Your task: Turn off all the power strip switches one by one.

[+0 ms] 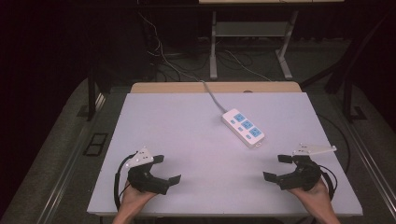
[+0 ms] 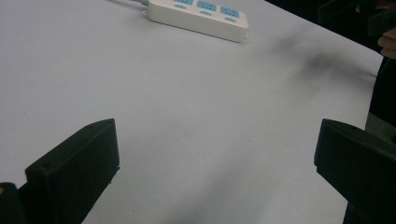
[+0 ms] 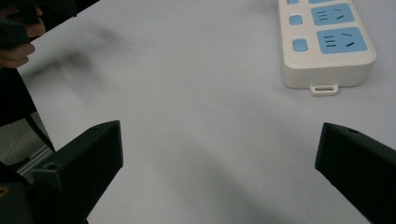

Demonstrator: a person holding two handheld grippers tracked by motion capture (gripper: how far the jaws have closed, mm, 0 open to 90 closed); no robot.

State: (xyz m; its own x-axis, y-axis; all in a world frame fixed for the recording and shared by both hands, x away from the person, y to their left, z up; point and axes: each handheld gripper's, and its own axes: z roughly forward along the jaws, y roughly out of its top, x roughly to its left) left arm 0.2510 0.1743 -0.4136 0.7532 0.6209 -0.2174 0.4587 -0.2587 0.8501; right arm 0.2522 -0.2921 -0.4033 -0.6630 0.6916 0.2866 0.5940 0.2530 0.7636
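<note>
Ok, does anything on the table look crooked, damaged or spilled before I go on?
Nothing looks damaged or spilled. The power strip lies flat but diagonal to the table edges, its cable running off the far side. Both grippers, left and right, are open and empty.

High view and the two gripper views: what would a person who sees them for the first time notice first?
The white power strip with blue sockets stands out first; it lies slanted right of the middle of the pale table, and its grey cord runs off the far edge. Next come the two black tools at the near edge, the left tool and the right tool, both open and pointing toward each other, holding nothing.
</note>
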